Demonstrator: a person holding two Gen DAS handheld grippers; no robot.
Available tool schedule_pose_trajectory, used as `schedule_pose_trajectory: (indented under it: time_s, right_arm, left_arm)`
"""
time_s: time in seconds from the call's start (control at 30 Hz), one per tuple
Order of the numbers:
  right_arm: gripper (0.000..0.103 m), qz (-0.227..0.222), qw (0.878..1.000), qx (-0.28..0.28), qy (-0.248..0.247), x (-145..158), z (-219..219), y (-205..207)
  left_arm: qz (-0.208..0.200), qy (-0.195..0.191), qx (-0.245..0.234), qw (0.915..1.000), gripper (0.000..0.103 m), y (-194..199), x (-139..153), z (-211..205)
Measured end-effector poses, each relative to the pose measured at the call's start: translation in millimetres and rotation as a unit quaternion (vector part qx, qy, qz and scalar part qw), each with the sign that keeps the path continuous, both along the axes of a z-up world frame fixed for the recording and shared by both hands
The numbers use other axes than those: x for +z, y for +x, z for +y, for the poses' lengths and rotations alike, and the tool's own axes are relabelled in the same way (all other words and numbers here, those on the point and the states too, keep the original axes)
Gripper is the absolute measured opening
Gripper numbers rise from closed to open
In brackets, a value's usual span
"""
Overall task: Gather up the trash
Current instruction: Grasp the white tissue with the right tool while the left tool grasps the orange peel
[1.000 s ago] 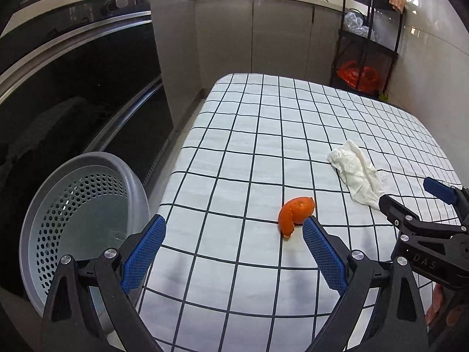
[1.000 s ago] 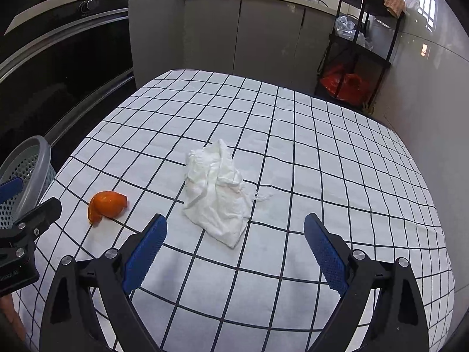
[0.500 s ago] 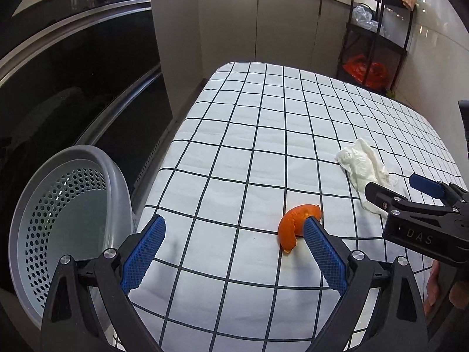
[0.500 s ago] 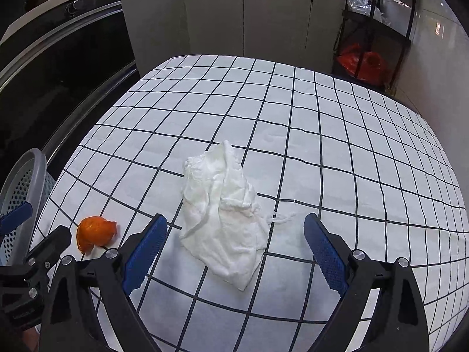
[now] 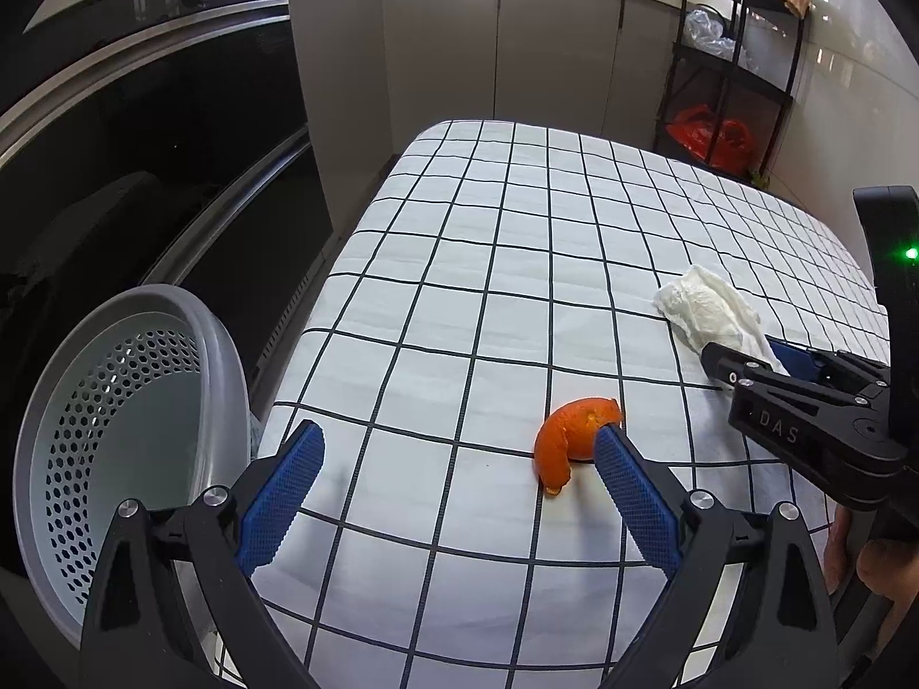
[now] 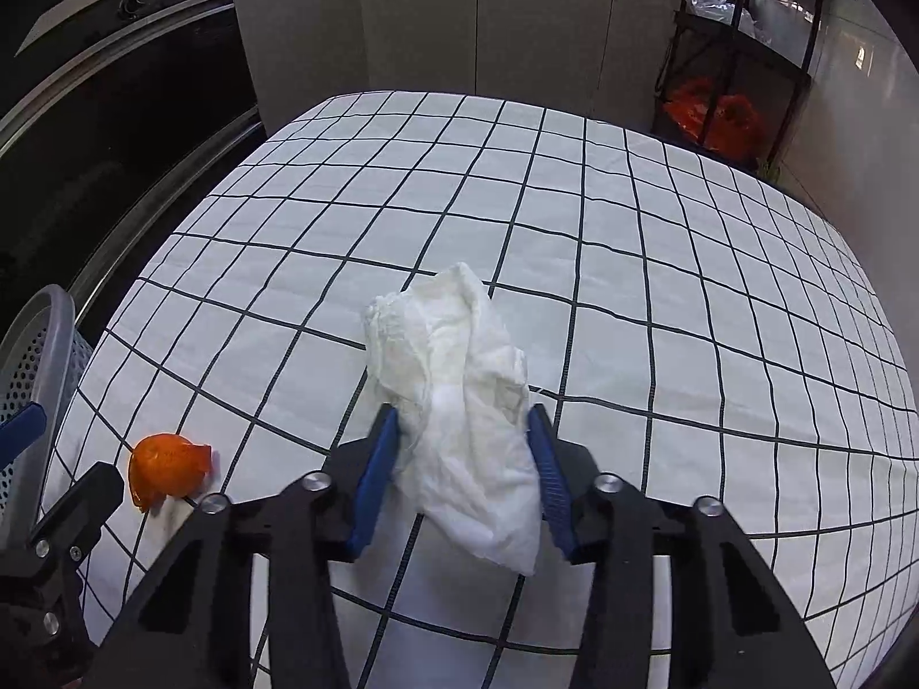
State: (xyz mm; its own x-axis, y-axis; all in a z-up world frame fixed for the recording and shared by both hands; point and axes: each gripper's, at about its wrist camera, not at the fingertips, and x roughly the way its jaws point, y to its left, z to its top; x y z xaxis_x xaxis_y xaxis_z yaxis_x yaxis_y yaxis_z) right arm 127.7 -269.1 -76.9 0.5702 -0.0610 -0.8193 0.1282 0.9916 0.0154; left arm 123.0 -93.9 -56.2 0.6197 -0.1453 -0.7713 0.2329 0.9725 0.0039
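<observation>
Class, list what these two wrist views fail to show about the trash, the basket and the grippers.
- Basket bottom: left wrist view, hidden by its own wall; cut off in the right view.
- Orange peel underside: both views, faces the tablecloth.
- Right gripper, jaws closing: crumpled tissue covers pad contact.

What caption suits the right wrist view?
Right gripper jaws closing around crumpled white tissue on black-gridded white tablecloth; orange peel lies alongside.
</observation>
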Motion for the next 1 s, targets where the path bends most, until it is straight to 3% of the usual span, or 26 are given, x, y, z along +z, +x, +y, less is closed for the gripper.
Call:
schedule_pose_trajectory:
  time_s: [0.07, 0.3, 0.5, 0.7, 0.8, 1.0]
  right_arm:
    - [0.007, 0.001, 1.0, -0.001, 0.012, 1.9, -4.3, -2.1]
    - [0.006, -0.025, 0.999, -0.023, 0.041, 22.0, -23.0, -18.4]
    - [0.006, -0.035, 0.997, -0.026, 0.063, 32.8, -31.7, -29.7]
    - [0.006, -0.028, 0.997, -0.023, 0.065, 30.6, -35.7, -30.8]
    - [0.006, -0.025, 0.997, -0.021, 0.063, 28.5, -35.2, -33.7]
    - [0.006, -0.028, 0.998, -0.015, 0.063, 29.3, -28.7, -50.2]
  left_arm:
    - [0.003, -0.003, -0.006, 1.0, 0.093, -0.6, -0.7, -1.4]
    - [0.011, -0.019, -0.027, 0.9994, 0.094, 2.9, -3.9, -17.6]
    - [0.024, -0.009, -0.031, 0.9992, 0.091, 10.3, -18.8, -34.6]
    - [0.035, -0.011, -0.034, 0.9988, 0.053, 14.2, -22.8, -37.7]
    - [0.034, -0.008, -0.042, 0.9985, 0.025, 13.3, -22.1, -41.1]
    - [0.027, -0.015, -0.055, 0.998, 0.021, 0.3, -10.6, -38.7]
